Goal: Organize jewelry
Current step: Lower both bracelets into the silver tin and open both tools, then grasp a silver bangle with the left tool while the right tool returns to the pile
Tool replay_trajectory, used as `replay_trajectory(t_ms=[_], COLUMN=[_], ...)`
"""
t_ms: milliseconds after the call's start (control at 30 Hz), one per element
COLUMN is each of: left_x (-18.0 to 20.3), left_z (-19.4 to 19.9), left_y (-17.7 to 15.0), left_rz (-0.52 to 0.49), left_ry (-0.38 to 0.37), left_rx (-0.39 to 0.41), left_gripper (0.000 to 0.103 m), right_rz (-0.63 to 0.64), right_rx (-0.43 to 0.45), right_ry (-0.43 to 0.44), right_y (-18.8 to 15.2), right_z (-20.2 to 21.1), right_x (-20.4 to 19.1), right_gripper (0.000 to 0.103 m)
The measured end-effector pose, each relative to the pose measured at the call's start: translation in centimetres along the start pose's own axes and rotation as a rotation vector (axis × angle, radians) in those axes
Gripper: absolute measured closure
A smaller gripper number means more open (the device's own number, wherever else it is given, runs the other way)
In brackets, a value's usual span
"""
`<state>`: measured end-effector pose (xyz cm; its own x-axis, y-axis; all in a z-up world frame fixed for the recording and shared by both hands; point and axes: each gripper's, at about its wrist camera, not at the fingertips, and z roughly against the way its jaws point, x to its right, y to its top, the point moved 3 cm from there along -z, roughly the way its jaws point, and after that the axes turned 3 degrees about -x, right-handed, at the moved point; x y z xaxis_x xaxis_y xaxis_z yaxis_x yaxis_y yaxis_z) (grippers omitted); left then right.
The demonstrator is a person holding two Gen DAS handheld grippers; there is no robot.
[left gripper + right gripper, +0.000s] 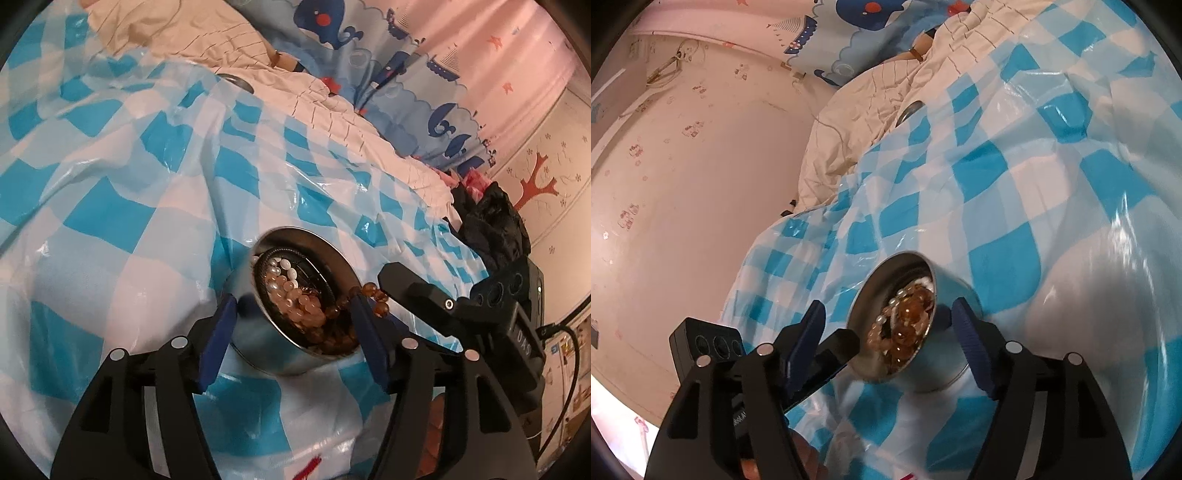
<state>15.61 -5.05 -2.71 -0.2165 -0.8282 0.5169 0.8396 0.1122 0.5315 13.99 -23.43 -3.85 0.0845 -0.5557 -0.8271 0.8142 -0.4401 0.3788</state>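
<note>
One round metal tin sits tipped on the bed's blue-and-white checked plastic sheet, directly ahead of both grippers, its mouth tilted so the jewelry inside shows; the soft, rumpled surface probably keeps it from standing level. The left gripper stands wide, one blue pad on either side of the tin, pressing on nothing as far as the view shows. The right gripper is likewise spread wide around the same tin from the opposite side and grips nothing. Inside the tin lie at least two strands: one of white pearls toward the far edge from the left gripper, and one of amber beads that spills over the rim beside the left gripper's right finger. That overhang looks like the part left to tuck in. A second, flat metal piece, possibly the lid, lies well beyond both grippers, at the edge of the cream quilt.
</note>
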Motion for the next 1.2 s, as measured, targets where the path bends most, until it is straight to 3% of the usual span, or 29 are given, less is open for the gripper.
replay_trajectory(t_ms=[67, 133, 233, 333, 467, 733, 967, 1033, 1167, 1200], left_x=[0.4, 1.3, 3.0, 2.1, 0.7, -0.4, 0.3, 0.9, 1.7, 1.8], left_z=[0.6, 0.9, 2.1, 3.9, 6.7, 7.9, 8.3, 8.4, 8.0, 7.8], left_y=[-0.4, -1.3, -3.0, -4.1, -5.1, -5.9, -6.4, -7.1, -8.6, -8.9], left_rz=[-0.019, -0.028, -0.125, -0.089, -0.104, -0.151, -0.187, -0.232, -0.305, -0.311], left_ry=[-0.002, -0.082, -0.029, 0.000, 0.070, 0.125, 0.114, 0.118, 0.154, 0.155], left_rx=[-0.008, -0.058, -0.081, -0.096, -0.060, -0.063, -0.069, -0.086, -0.128, -0.136], left_gripper=[0.043, 0.044, 0.044, 0.044, 0.043, 0.039, 0.036, 0.036, 0.035, 0.035], right_rz=[-0.019, -0.031, 0.060, 0.026, -0.016, -0.017, -0.010, 0.008, 0.202, 0.232], right_rx=[-0.026, -0.090, -0.064, -0.033, -0.013, -0.021, 0.017, 0.022, 0.014, 0.005], right_ry=[0.047, 0.143, 0.080, 0.106, 0.195, 0.113, 0.134, 0.082, -0.303, -0.355], right_y=[-0.7, -1.9, -3.4, -3.3, -2.3, -0.6, -1.3, -2.5, -7.1, -8.0], right_z=[0.1, -0.2, 0.8, 2.3, 2.2, -1.3, 2.4, 4.4, 8.7, 9.2], right_x=[-0.3, -1.2, -3.0, -2.7, -2.5, -1.3, -2.1, -2.2, -2.2, -2.0], right_gripper=[0.034, 0.034, 0.034, 0.034, 0.034, 0.029, 0.026, 0.024, 0.024, 0.025])
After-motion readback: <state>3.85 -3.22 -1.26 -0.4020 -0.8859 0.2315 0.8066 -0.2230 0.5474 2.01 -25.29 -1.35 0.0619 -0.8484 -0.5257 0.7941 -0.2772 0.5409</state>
